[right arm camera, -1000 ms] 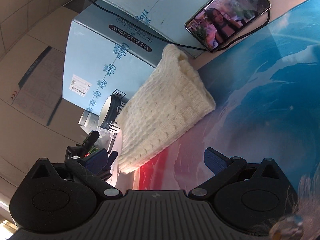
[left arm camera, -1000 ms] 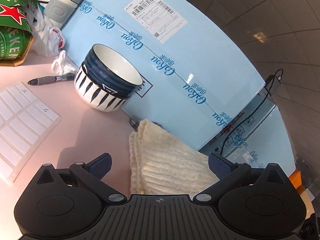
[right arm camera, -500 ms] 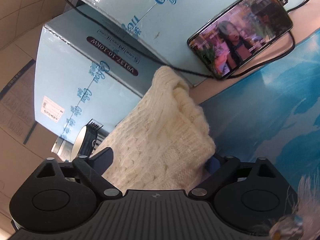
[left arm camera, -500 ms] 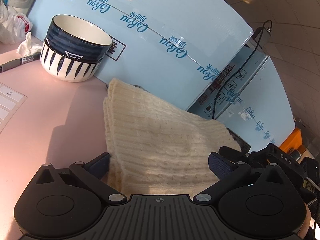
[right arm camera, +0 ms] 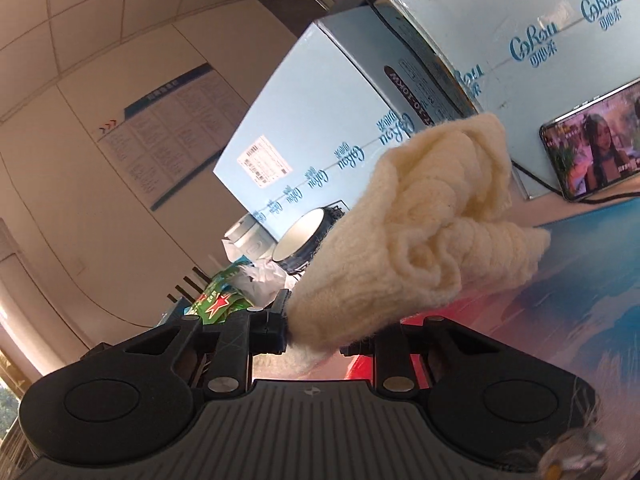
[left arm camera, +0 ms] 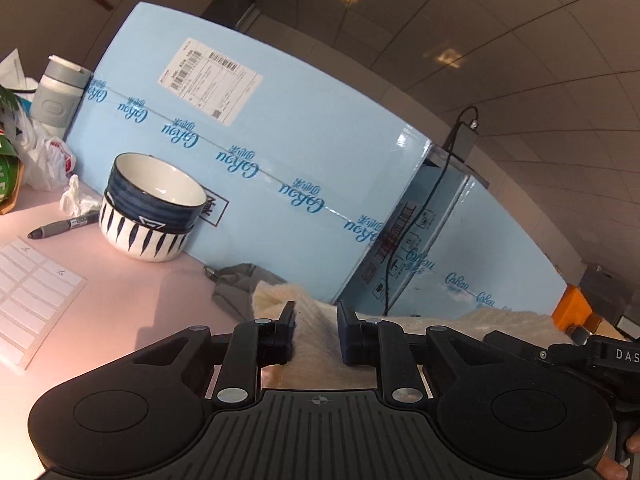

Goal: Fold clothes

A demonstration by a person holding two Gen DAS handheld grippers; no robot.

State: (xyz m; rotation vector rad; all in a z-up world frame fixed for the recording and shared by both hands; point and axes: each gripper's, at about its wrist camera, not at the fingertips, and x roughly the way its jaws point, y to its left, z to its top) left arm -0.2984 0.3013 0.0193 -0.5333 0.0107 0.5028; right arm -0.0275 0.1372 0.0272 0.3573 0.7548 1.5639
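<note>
A cream knitted garment is held by both grippers and lifted off the table. My left gripper is shut on one edge of it; the cloth stretches right toward the other gripper's body. In the right wrist view the garment hangs bunched and folded over in front of the camera, and my right gripper is shut on its near edge. A grey cloth lies on the pink table under the lifted garment.
Large light-blue cardboard boxes stand just behind. A blue-and-white bowl, a marker, a label sheet, a grey cup and plastic bags sit at left. A phone with a cable leans on a box.
Both grippers closed on the cream garment's edges and raised it from the table; it was lying flat and folded before, now it hangs bunched between them.
</note>
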